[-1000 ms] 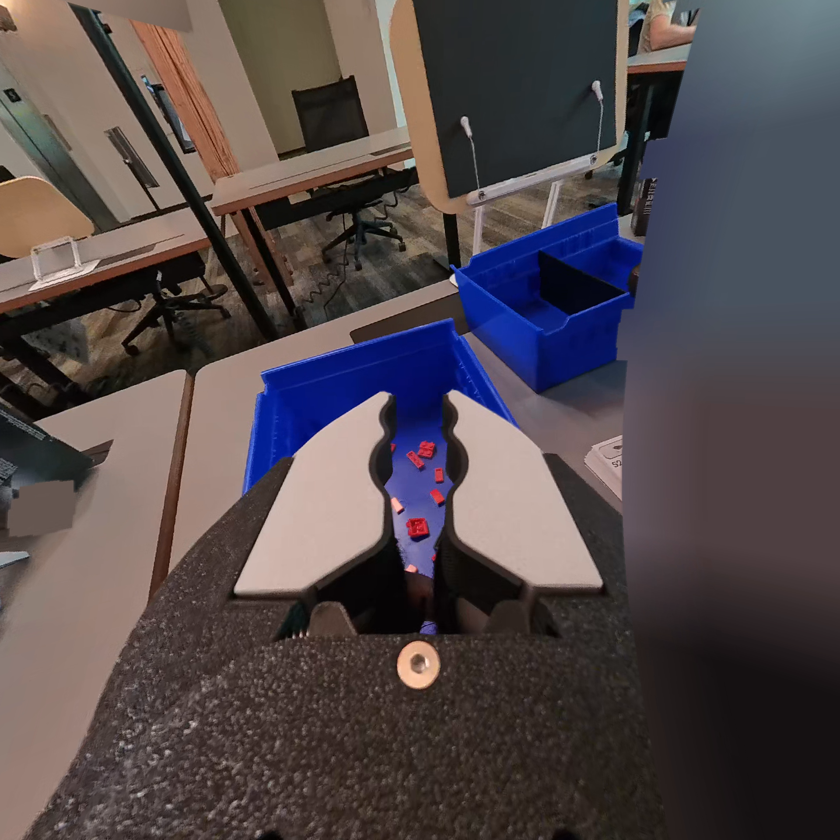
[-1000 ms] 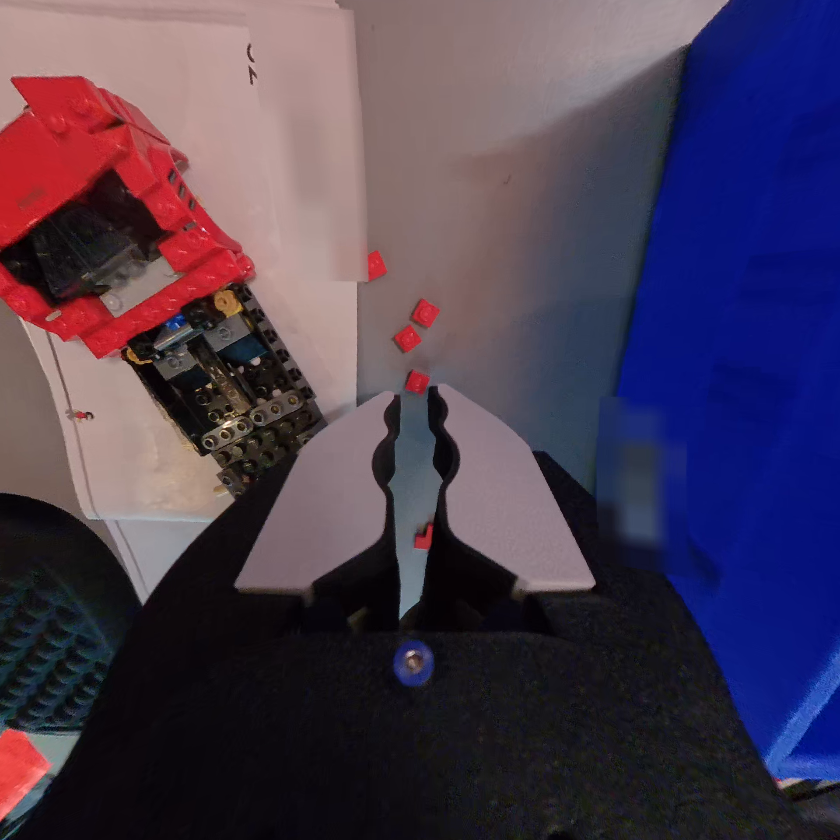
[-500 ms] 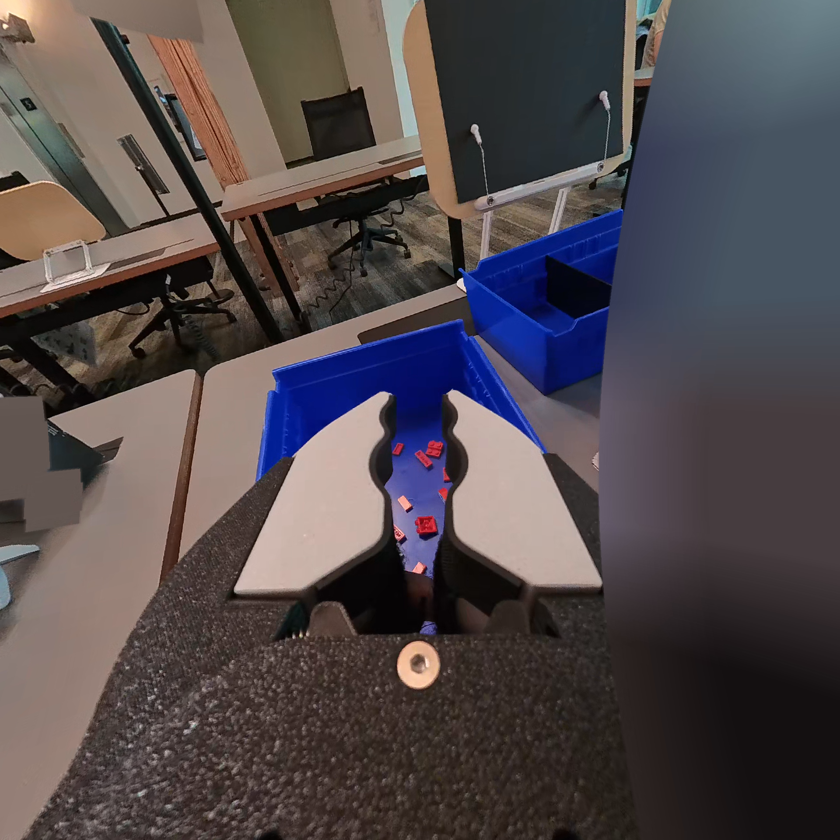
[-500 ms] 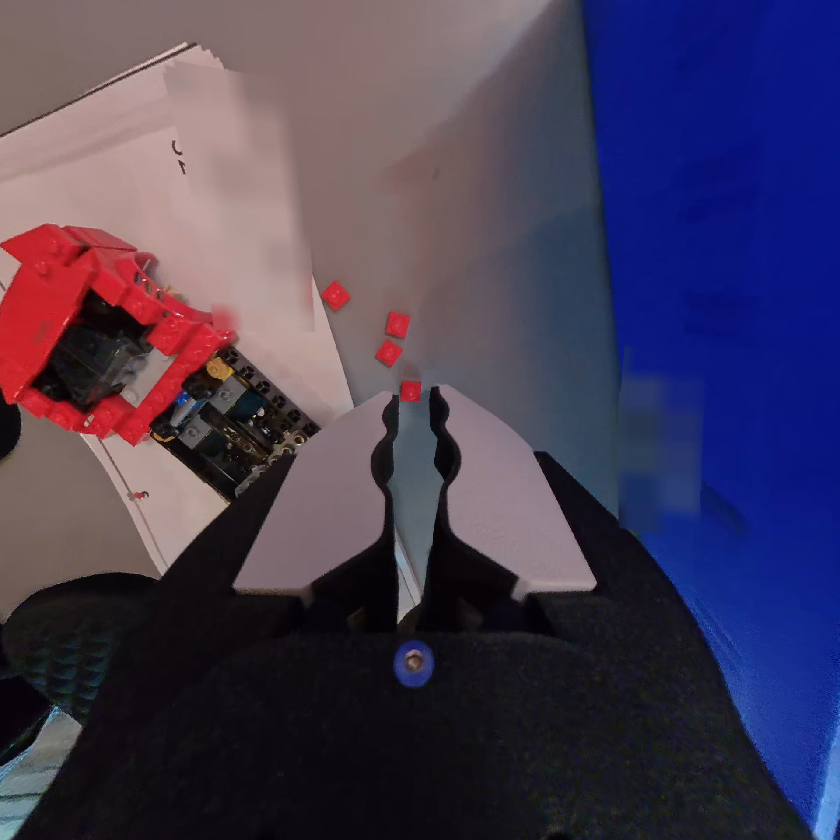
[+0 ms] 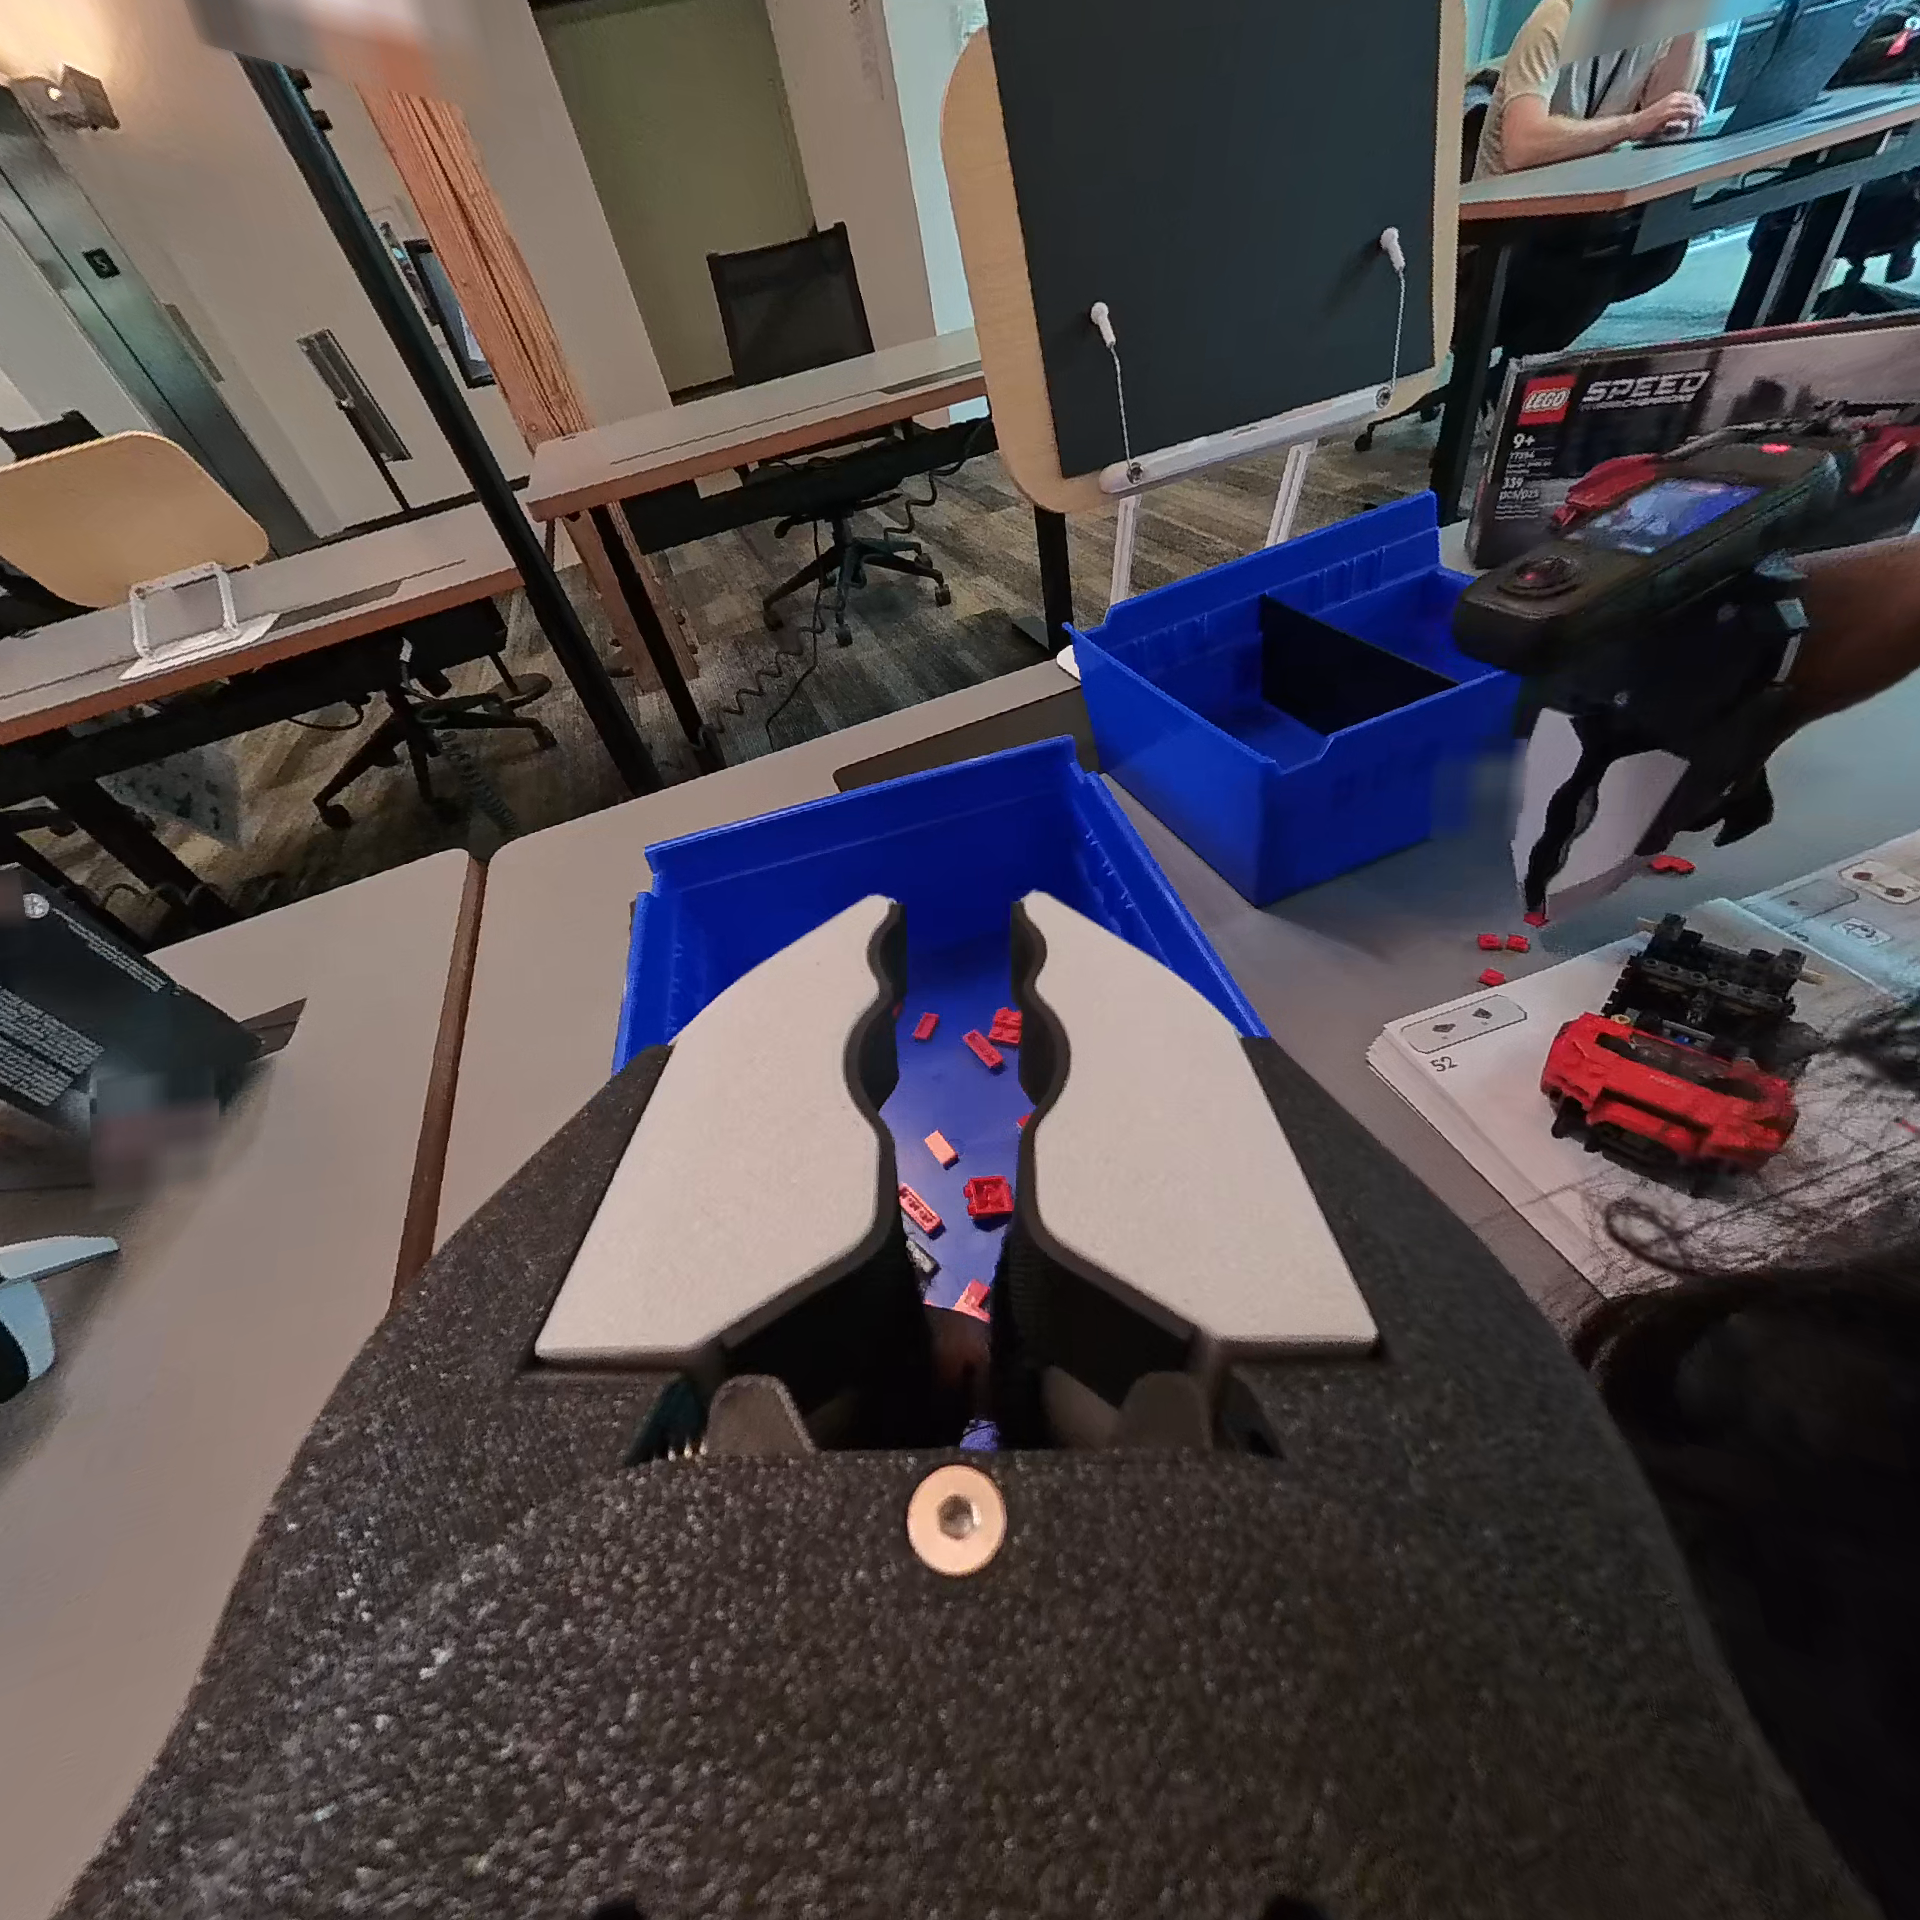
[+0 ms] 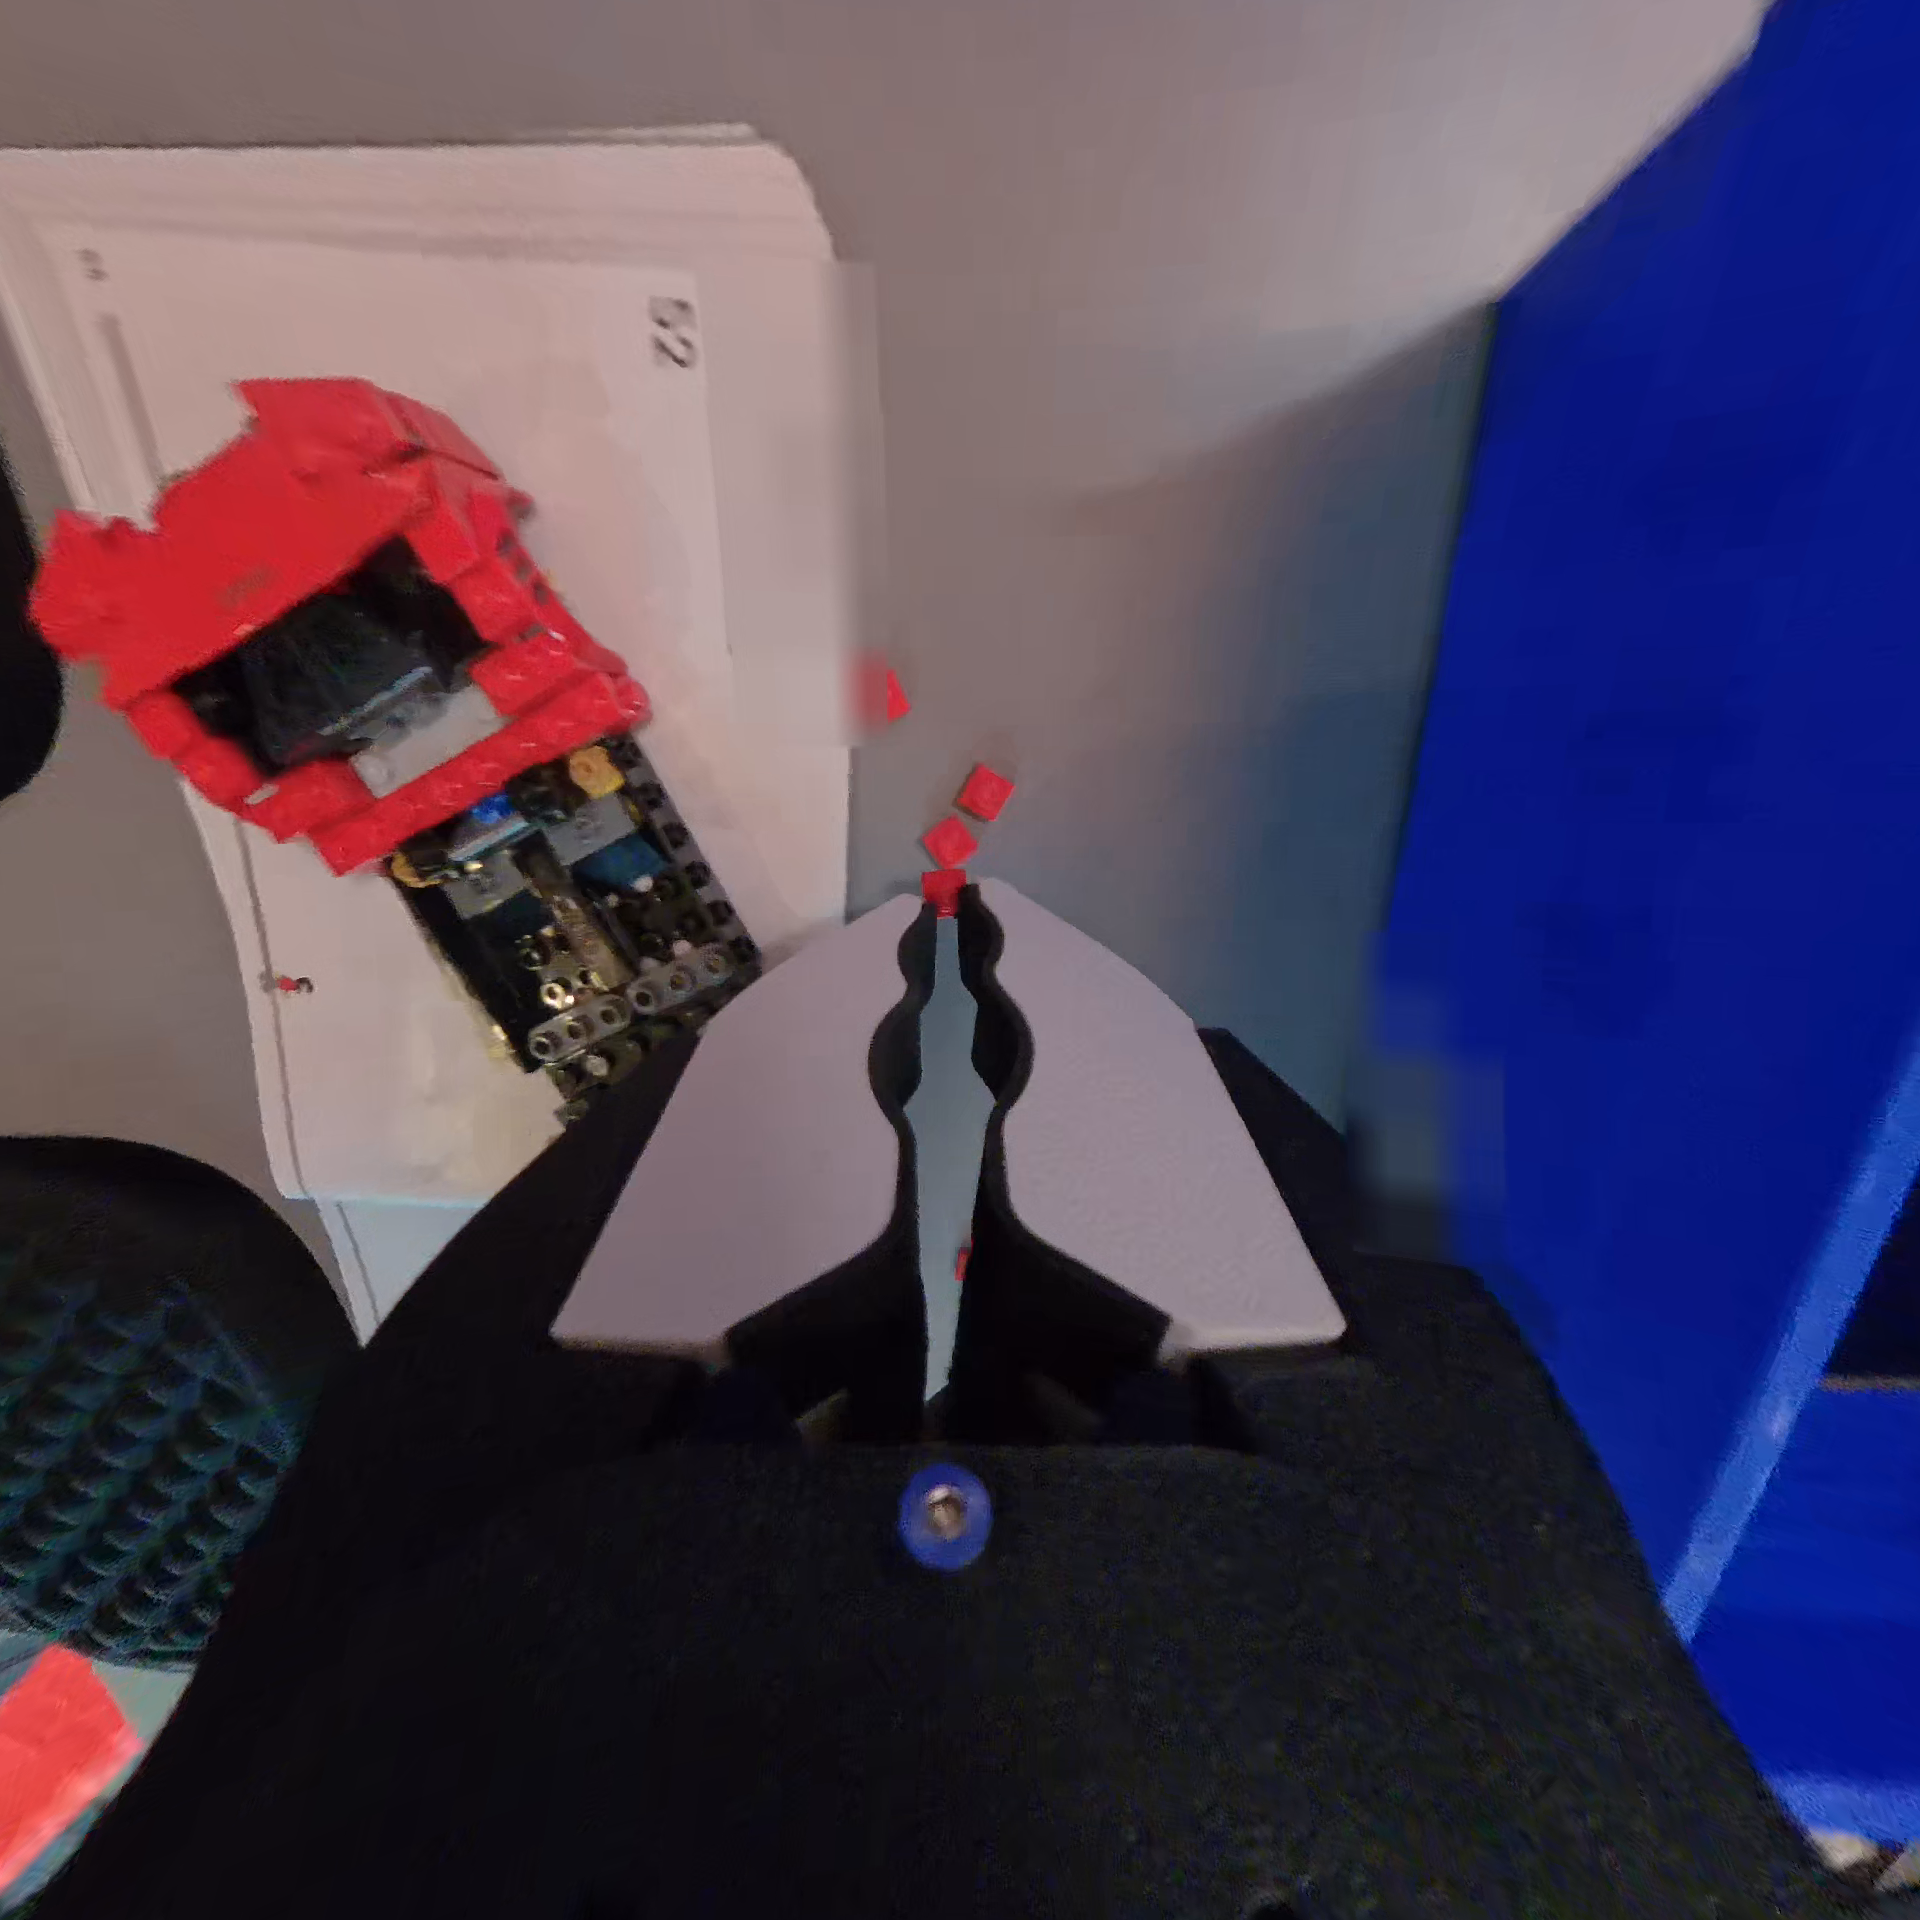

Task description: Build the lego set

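Beside the half-built red Lego car [image 6: 343, 665] on the desk [image 6: 1143, 364], the right gripper [image 6: 948, 906] pinches a tiny red plate [image 6: 943, 891] at its very tips, liable to flick away; the left gripper [image 5: 954, 935] hangs narrowly parted, empty.

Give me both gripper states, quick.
Left gripper: open, empty, above the blue bin.
Right gripper: shut on a small red brick at its tips.

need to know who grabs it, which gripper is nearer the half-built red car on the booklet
Right. The right gripper is down at the table by the loose red pieces just beyond the red car; the left gripper is over the blue bin, farther away.
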`<state>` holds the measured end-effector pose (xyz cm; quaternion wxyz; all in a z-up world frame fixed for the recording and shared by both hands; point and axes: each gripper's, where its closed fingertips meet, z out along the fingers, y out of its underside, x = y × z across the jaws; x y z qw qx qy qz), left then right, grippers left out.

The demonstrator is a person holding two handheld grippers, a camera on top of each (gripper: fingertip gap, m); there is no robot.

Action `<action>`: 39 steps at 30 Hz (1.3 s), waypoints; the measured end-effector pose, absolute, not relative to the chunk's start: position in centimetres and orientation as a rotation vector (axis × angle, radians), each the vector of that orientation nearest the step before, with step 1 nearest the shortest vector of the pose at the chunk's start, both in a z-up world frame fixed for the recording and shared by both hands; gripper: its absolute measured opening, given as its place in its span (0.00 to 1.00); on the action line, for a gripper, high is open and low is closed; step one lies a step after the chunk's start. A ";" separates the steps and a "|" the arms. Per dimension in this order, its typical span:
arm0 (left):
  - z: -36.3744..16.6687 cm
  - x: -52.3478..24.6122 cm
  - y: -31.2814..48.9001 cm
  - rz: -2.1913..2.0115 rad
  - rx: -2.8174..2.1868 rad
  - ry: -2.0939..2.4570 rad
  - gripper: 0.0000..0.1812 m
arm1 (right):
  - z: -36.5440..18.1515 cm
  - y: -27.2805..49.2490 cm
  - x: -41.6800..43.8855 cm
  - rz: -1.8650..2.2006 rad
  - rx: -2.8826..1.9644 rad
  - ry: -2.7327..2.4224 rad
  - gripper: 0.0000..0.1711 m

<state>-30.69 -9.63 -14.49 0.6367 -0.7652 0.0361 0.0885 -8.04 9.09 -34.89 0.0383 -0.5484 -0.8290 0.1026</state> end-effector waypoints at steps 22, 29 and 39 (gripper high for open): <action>-14.6 -31.0 -10.1 0.212 -1.748 0.083 0.10 | -35.4 8.8 -8.7 0.134 -1.108 -2.881 0.02; -14.6 -31.1 -10.1 0.214 -1.748 0.083 0.10 | -35.7 8.9 -8.7 0.135 -1.146 -2.891 0.02; -14.7 -31.0 -10.0 0.213 -1.751 0.090 0.10 | -35.9 8.9 -8.8 0.103 -1.191 -2.895 0.02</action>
